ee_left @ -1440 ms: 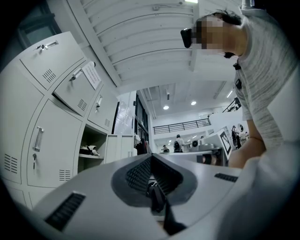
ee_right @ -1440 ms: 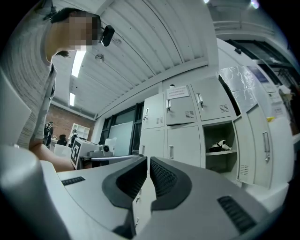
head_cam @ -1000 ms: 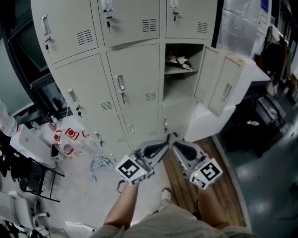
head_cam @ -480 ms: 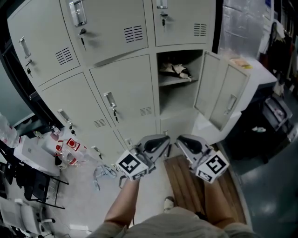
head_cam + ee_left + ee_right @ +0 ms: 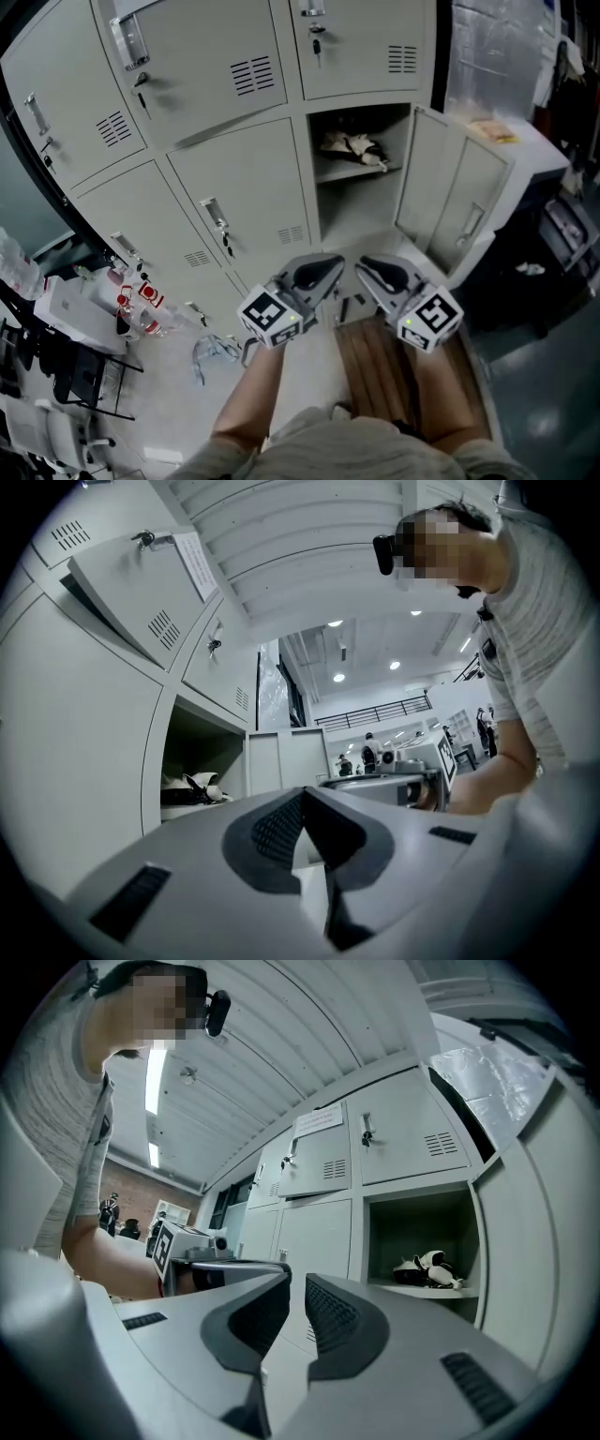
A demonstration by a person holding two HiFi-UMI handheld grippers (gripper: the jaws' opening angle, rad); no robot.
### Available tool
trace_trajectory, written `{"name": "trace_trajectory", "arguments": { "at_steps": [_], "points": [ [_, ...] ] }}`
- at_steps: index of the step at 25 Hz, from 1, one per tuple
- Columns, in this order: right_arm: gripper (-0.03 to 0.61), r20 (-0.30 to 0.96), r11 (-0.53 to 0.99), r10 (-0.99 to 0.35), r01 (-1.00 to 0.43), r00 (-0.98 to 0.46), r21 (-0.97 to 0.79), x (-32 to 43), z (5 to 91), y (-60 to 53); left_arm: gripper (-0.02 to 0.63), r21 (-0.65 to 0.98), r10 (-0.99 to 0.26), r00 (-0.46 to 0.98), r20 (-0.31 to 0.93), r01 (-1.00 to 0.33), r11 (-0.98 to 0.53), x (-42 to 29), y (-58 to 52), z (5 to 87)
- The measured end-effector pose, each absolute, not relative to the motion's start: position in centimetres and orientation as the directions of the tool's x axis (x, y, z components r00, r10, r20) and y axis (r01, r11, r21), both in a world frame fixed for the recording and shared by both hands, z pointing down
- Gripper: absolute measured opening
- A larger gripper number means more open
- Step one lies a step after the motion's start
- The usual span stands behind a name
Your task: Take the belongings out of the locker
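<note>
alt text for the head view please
An open locker in a grey bank holds a dark-and-white bundle on its shelf, its door swung out to the right. Below, a person holds the left gripper, jaws together, and the right gripper, jaws just opening a crack with nothing between, both short of the locker.

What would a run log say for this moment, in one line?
open locker: belongings inside, untouched | left gripper: shut, empty | right gripper: just opening, empty
</note>
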State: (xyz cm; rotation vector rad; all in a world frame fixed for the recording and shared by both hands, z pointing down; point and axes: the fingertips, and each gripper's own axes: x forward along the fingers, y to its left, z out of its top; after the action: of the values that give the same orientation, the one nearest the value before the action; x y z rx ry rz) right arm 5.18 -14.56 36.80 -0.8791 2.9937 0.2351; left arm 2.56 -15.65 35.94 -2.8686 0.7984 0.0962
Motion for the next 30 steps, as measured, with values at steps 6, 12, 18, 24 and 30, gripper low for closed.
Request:
{"name": "trace_trajectory", "arguments": {
  "at_steps": [6,12,18,24,30],
  "points": [
    [0.051,-0.028,0.824,-0.542,-0.538,-0.840,0.180,4.7,36.6,-17.7,0.003,-0.120,-0.528,0.840,-0.125,-0.541,-0.832,1.9,-19.1,35.6],
    [0.058,-0.008,0.805,-0.566,-0.555,-0.824,0.211,4.8,36.0,-21.4,0.003,-0.092,-0.521,0.843,-0.136,-0.534,-0.840,1.5,-22.3,35.7],
    [0.086,0.032,0.769,-0.619,-0.597,-0.785,0.227,5.3,35.1,-25.0,0.005,-0.077,-0.497,0.854,-0.152,-0.512,-0.856,1.9,-25.1,35.4],
    [0.120,0.050,0.741,-0.650,-0.618,-0.758,0.263,5.1,34.2,-28.3,0.005,-0.072,-0.464,0.873,-0.150,-0.478,-0.875,2.5,-26.6,35.7],
    [0.167,0.065,0.708,-0.684,-0.640,-0.726,0.300,4.7,33.4,-31.6,0.005,-0.060,-0.450,0.881,-0.146,-0.462,-0.885,2.6,-27.9,35.9]
  ]
}}
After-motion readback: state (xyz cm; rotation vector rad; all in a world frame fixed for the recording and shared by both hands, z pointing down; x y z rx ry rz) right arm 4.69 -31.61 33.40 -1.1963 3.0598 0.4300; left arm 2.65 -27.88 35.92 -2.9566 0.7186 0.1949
